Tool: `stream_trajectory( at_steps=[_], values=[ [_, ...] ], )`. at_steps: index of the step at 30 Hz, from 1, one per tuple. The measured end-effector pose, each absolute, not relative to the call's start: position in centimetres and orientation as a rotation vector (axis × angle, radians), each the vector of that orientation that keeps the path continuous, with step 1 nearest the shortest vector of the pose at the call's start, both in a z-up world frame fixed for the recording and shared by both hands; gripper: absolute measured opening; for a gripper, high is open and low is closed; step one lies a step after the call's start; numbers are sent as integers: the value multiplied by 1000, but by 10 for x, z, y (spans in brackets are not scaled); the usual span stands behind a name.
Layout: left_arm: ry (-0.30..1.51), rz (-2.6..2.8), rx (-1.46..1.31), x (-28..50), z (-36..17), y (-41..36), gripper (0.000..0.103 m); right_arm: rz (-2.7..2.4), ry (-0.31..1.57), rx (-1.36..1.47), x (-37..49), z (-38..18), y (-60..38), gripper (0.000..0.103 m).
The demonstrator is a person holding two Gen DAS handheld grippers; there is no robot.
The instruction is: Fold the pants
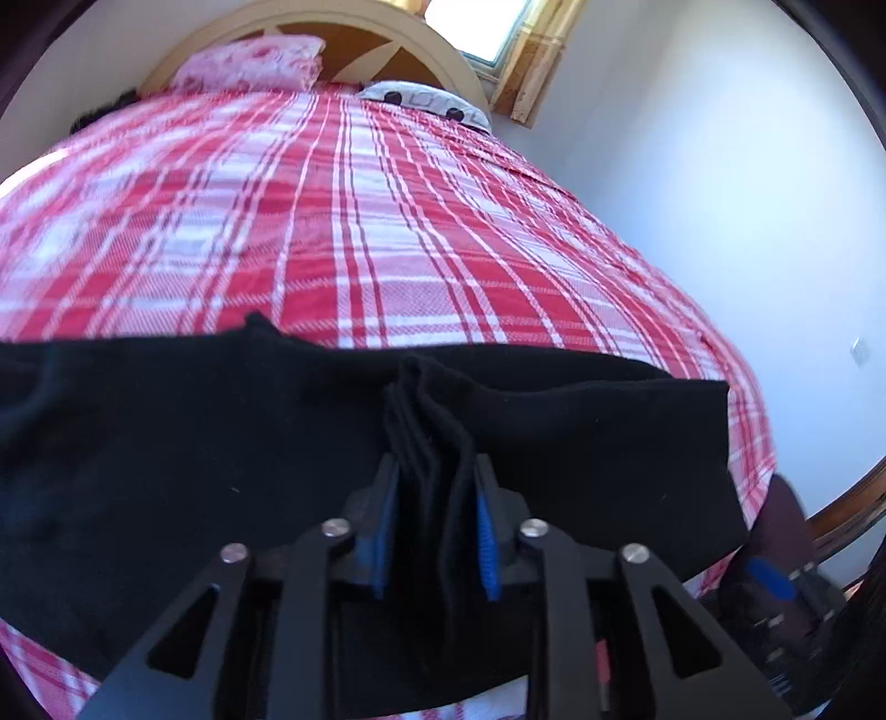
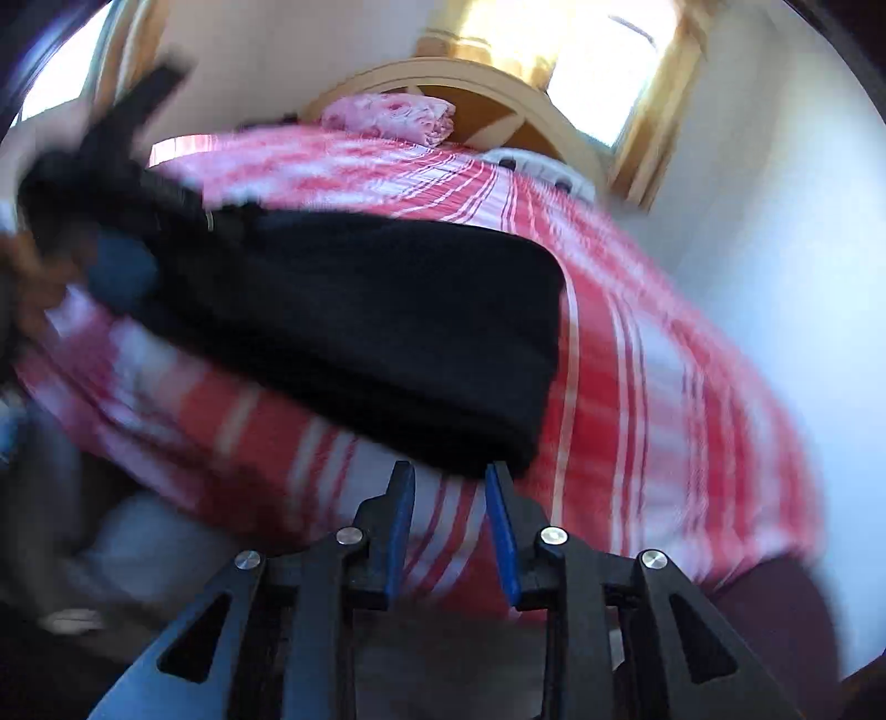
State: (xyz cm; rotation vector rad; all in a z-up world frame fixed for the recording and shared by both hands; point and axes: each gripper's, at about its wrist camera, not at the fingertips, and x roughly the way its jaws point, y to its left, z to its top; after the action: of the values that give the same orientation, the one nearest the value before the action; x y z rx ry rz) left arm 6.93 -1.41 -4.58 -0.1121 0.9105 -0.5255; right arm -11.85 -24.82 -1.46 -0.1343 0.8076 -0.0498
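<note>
Black pants (image 1: 221, 443) lie folded in a wide band across the near part of a red and white plaid bed (image 1: 332, 221). My left gripper (image 1: 434, 462) stands over their middle. Several upright folds of the black cloth sit between its blue pads (image 1: 484, 526), which stand slightly apart and do not squeeze them. In the blurred right wrist view the pants (image 2: 360, 310) show as a dark block on the bed (image 2: 637, 387). My right gripper (image 2: 449, 469) is open just short of their near right corner, with only plaid sheet between its fingers.
A pink folded cloth (image 1: 255, 63) and a black and white pillow (image 1: 426, 102) lie at the curved wooden headboard (image 1: 387, 33). A window (image 1: 476, 22) is behind it. A white wall (image 1: 720, 194) runs along the bed's right edge.
</note>
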Motion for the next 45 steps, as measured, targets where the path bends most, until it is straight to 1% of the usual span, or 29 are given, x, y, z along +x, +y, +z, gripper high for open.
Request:
stream_trajectory(
  at_steps=[1,2,3,5,8,12,15,16,17,21,24,27,31,33,36,37,39,41,43,44,45],
  values=[
    [894,-512,-84,68,-44,-13,35,-47,787,-59,-120,-7,-257,28],
    [869,-489,-53,66,-41,-10,41,-51,751,17,-119,3,-266,28],
    [843,-462,-29,65,-37,-8,44,-59,700,113,-120,12,-280,28],
    [775,-398,8,58,-27,-2,44,-55,644,259,-93,20,-299,28],
    [702,-376,20,54,-13,2,44,-28,614,339,-62,27,-307,28],
    [677,-449,23,47,-6,-13,44,11,649,319,-11,18,-300,28],
    [679,-513,52,43,-16,-34,44,-52,704,281,25,-5,-298,28],
    [698,-515,71,44,-23,-42,44,-88,743,291,34,-16,-302,28],
    [722,-512,87,45,-30,-48,44,-125,741,357,40,-25,-312,29],
    [795,-484,91,52,-56,-50,44,-106,692,540,43,-38,-335,29],
    [766,-475,111,47,-56,-49,49,-116,688,515,48,-39,-333,29],
    [774,-475,93,47,-51,-43,51,-140,703,447,49,-25,-323,29],
    [739,-399,58,49,-36,-6,53,-86,588,386,18,10,-302,29],
    [727,-343,45,53,-34,19,61,-46,580,313,5,18,-278,30],
    [715,-219,10,54,-33,69,64,56,616,328,-1,4,-242,33],
    [709,-155,-2,53,-33,92,66,89,629,325,-1,-2,-228,33],
    [700,-60,-20,50,-33,125,76,148,628,281,2,-12,-196,33],
    [688,13,-50,48,-34,153,78,194,630,260,8,-17,-172,34],
    [683,94,-105,46,-36,185,80,235,649,250,19,-22,-151,43],
    [684,122,-149,46,-38,199,80,235,657,238,24,-25,-143,53],
    [692,136,-205,47,-42,211,80,221,660,230,27,-27,-135,57]
  ],
)
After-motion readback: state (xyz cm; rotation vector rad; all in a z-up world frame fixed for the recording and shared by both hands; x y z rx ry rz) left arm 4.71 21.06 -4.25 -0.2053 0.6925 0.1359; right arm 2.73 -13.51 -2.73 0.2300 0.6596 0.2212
